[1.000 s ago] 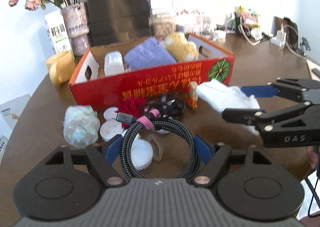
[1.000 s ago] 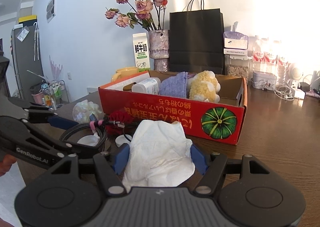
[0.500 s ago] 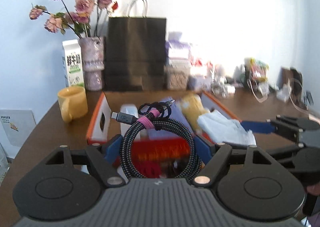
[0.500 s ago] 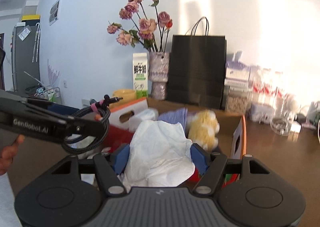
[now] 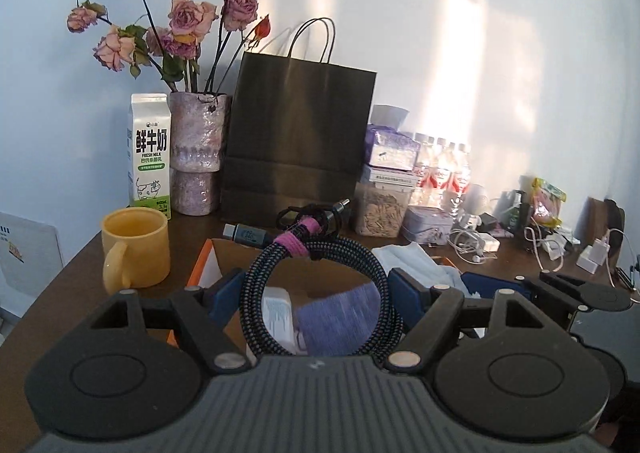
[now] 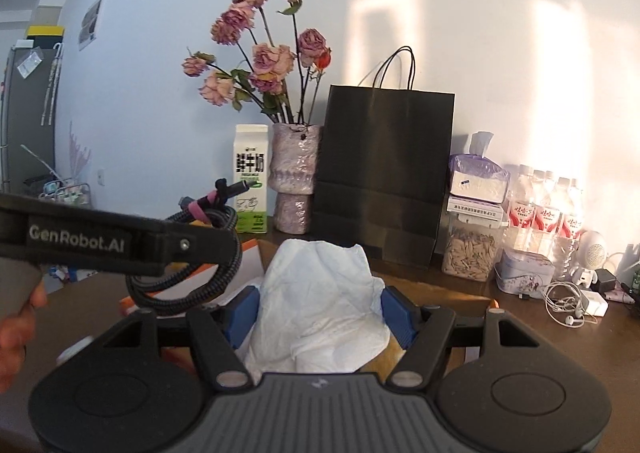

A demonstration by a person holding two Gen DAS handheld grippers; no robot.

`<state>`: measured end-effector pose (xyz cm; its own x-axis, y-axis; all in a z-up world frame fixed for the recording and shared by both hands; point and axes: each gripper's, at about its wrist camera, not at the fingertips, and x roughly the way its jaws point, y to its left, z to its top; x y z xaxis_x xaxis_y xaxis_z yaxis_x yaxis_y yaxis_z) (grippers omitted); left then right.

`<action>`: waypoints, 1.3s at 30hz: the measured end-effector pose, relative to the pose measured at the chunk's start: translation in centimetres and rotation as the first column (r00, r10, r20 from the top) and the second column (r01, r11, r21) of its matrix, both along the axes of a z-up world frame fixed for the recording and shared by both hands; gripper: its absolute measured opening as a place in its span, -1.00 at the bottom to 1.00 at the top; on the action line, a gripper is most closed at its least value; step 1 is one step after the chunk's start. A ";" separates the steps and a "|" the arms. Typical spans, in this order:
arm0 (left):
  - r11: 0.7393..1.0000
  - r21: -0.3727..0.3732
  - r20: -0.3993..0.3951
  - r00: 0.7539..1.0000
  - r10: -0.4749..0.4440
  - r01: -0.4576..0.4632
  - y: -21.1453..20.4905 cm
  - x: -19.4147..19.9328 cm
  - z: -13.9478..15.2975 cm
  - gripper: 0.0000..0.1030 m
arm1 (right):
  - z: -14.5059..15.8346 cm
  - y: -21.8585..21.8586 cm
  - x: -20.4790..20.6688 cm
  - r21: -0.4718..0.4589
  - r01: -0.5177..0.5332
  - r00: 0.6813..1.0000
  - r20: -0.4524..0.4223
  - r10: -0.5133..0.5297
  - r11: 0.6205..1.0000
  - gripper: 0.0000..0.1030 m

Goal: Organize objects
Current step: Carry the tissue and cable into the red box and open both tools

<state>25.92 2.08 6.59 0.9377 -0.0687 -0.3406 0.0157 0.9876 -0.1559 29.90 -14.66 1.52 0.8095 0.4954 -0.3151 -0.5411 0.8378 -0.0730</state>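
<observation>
My left gripper (image 5: 316, 293) is shut on a coiled black braided cable (image 5: 256, 293) with a pink tie, held above the open cardboard box (image 5: 208, 265). Inside the box a purple cloth (image 5: 340, 317) and a white bottle (image 5: 278, 313) show through the coil. My right gripper (image 6: 320, 309) is shut on a crumpled white tissue (image 6: 320, 305), also held over the box. The left gripper and the cable (image 6: 188, 285) cross the left of the right wrist view. The right gripper (image 5: 472, 283) with the tissue (image 5: 408, 257) shows at the right of the left wrist view.
A yellow mug (image 5: 134, 249) stands left of the box. Behind it are a milk carton (image 5: 149, 153), a vase of dried roses (image 5: 196, 157), a black paper bag (image 5: 300, 149), a jar of seeds (image 5: 380, 213), a tin, bottles and tangled chargers (image 5: 472, 241).
Both grippers rose from the table in front of the box and moved forward, carrying the cable and the tissue. They now hang over the open box.
</observation>
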 end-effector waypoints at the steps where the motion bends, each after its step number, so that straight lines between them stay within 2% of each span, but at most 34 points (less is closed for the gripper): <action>1: 1.000 -0.001 -0.003 1.000 0.002 -0.002 0.1 0.6 -0.2 0.52 | -0.1 0.2 0.5 -0.004 0.006 1.000 0.000 -0.006 1.000 0.29; 10: 1.000 -0.002 -0.013 1.000 -0.010 0.010 -0.1 5.2 -1.8 0.52 | -1.1 0.6 4.2 -0.023 0.068 0.998 -0.004 -0.068 0.997 0.29; 20: 0.999 0.016 -0.064 0.998 -0.029 0.030 -0.4 7.0 -3.6 0.54 | -2.4 0.2 6.3 -0.040 0.082 0.995 -0.046 -0.084 0.996 0.30; 22: 0.999 0.013 -0.071 0.997 -0.029 0.030 -0.3 7.1 -3.7 0.61 | -2.5 0.1 6.2 -0.044 0.088 0.995 -0.042 -0.090 0.995 0.38; 24: 1.000 0.013 -0.069 0.998 -0.011 0.012 -0.2 7.1 -3.6 0.79 | -2.5 0.1 6.1 -0.051 0.094 0.995 -0.040 -0.097 0.994 0.67; 25: 1.000 0.018 -0.065 0.998 -0.002 0.003 -0.2 7.0 -3.5 1.00 | -2.5 0.1 6.1 -0.057 0.097 0.994 -0.038 -0.099 0.994 0.84; 26: 1.000 0.022 -0.055 0.998 0.014 -0.013 -0.2 6.9 -3.5 1.00 | -2.6 0.1 6.0 -0.059 0.100 0.994 -0.032 -0.102 0.993 0.90; 29: 0.999 0.022 -0.056 0.998 0.025 -0.024 -0.1 6.8 -3.4 1.00 | -2.5 0.1 5.9 -0.058 0.106 0.994 -0.027 -0.108 0.993 1.00; 39: 0.999 0.028 -0.065 0.998 0.026 -0.025 -0.2 6.9 -3.4 1.00 | -2.4 0.0 5.7 -0.046 0.095 0.995 -0.036 -0.097 0.994 1.00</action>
